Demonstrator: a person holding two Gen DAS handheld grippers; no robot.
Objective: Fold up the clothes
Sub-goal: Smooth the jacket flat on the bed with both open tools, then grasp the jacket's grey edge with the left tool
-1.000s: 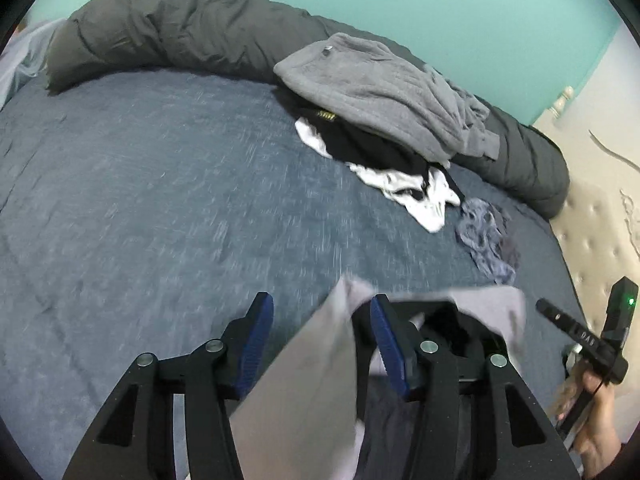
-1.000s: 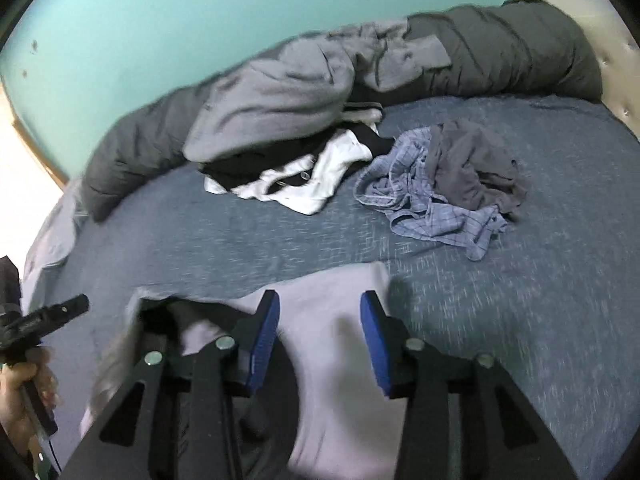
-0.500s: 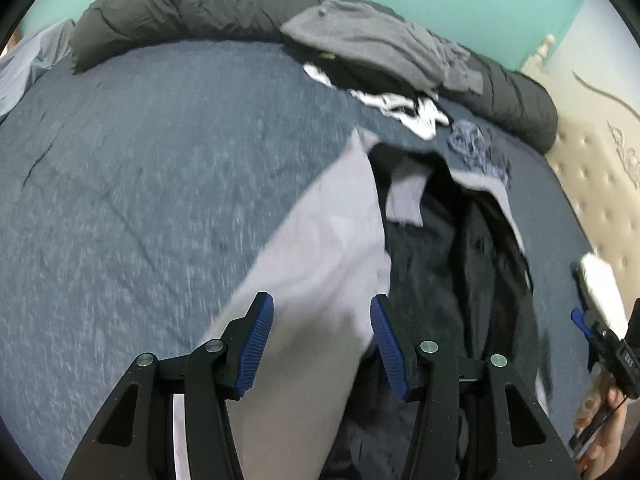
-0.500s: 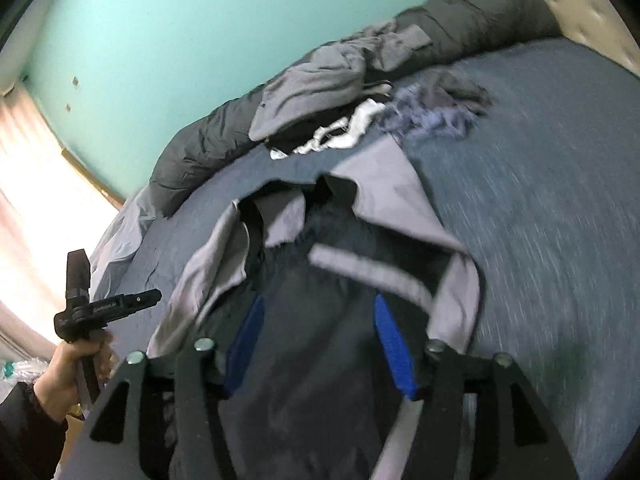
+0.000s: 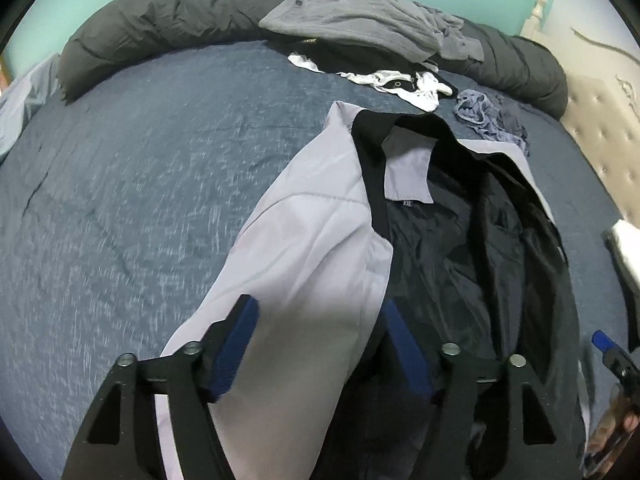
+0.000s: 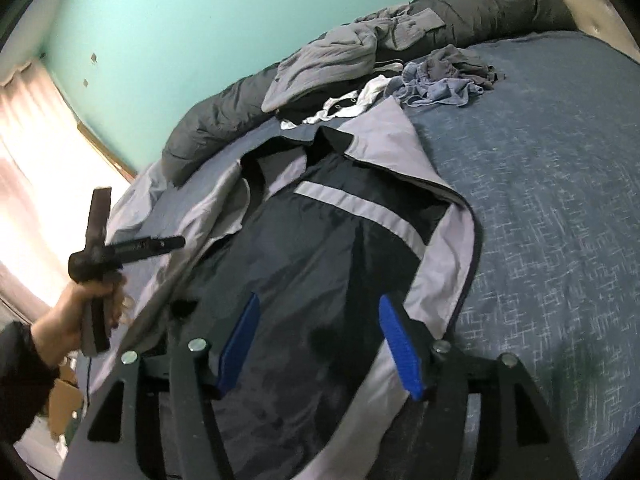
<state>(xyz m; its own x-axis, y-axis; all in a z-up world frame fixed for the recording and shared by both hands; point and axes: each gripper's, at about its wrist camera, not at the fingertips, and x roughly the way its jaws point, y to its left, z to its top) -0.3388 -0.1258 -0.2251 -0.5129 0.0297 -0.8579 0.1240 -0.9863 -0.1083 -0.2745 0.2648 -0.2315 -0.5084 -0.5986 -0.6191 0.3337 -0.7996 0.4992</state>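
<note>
Left wrist view. Jacket (image 5: 448, 240) spread open on bed (image 5: 140, 184), lining up, collar far, hem near; long axis running straight away from the camera toward the pile (image 5: 360, 28) of unfolded clothes at the far edge. Left gripper (image 5: 318, 344) set wide, blue pads apart, with the jacket's pale left sleeve (image 5: 304, 264) draped between and over the fingers; no pinch visible on the cloth, so apparently lying loose rather than gripped. Body of jacket lying to the right of this gripper, sleeve directly ahead and under it. Right gripper's blue tip and hand only glimpsed at the frame's right edge.

Right wrist view. Same jacket (image 6: 320, 260) seen from its other side, dark lining crossed by a pale stripe, pale right edge (image 6: 452, 248) curling over just ahead of the right-hand pad. Right gripper (image 6: 320, 348) likewise wide open, hovering over the lower lining near the hem, clamping nothing. Left gripper (image 6: 132, 248) raised at the far left, beside the jacket's opposite edge. Bed (image 6: 560, 200) bare to the right.

Governing relation, as judged: one gripper at each side of the hem end, axis pointing away from both, left nearer the sleeve, right nearer the curled front panel; next move likely a fold inward across that axis.
</note>
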